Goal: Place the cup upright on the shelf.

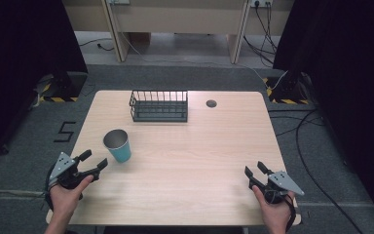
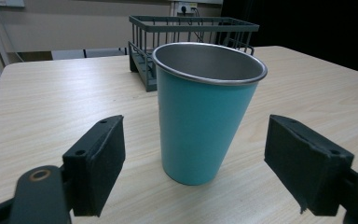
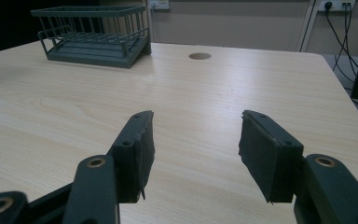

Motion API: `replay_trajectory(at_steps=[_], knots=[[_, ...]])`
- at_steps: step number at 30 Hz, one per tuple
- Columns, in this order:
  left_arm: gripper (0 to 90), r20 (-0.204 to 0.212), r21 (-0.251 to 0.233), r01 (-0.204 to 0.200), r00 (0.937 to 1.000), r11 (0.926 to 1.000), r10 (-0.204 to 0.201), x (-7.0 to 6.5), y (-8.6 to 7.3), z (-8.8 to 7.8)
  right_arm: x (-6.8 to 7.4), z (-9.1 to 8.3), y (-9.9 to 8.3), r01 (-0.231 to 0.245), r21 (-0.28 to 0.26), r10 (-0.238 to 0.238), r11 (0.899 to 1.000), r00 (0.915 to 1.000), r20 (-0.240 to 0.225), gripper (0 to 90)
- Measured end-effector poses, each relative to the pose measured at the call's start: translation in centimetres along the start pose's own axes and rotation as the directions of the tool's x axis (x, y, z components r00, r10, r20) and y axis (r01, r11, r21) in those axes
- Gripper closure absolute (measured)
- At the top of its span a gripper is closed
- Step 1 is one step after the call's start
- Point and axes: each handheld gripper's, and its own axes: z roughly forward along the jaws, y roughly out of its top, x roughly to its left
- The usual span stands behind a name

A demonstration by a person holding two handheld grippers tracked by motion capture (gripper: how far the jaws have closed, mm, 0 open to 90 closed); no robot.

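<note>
A teal metal cup [image 1: 118, 145] stands upright on the wooden table, left of middle, with a bare steel inside. My left gripper [image 1: 93, 159] is open near the table's front left corner, its jaws pointing at the cup from a short distance. In the left gripper view the cup [image 2: 205, 112] stands just beyond and between the two spread pads [image 2: 100, 163], touching neither. My right gripper [image 1: 254, 169] is open near the front right edge with nothing between its jaws. In the right gripper view its pads [image 3: 135, 154] frame bare table.
A dark wire rack [image 1: 159, 105] sits at the back middle of the table [image 1: 185, 165], also seen as the rack [image 2: 186, 35] behind the cup and the rack [image 3: 91, 35] far left. A round cable hole [image 1: 211, 103] lies to its right. Cables trail on the floor at right.
</note>
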Motion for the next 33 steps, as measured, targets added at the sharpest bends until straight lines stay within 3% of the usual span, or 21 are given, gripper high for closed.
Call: replay_trajectory(at_steps=[8, 15, 23, 33], knots=[[19.1, 0.0, -0.008, 0.017, 0.9999, 0.9998, -0.017, 0.1, 0.6, -0.2, 0.1, 0.0, 0.1, 0.003, -0.004, -0.003, 1.0, 1.0, 0.004, 45.2], [19.1, 0.009, -0.016, -0.003, 1.0, 0.9999, 0.003, -0.6, 1.5, -0.2, 0.2, 0.1, 0.2, 0.011, -0.008, -0.011, 1.0, 0.9999, 0.006, 45.1], [21.3, 0.02, -0.035, 0.011, 0.9997, 0.9993, -0.011, -0.9, 2.7, -0.3, 0.2, 0.2, 0.2, 0.009, -0.003, -0.009, 1.0, 0.9999, 0.008, 44.8], [21.6, 0.015, -0.052, -0.004, 0.9999, 0.9986, 0.005, -1.1, 4.6, -0.4, 0.3, 0.4, 0.3, 0.013, -0.001, -0.013, 1.0, 0.9998, 0.012, 44.5]])
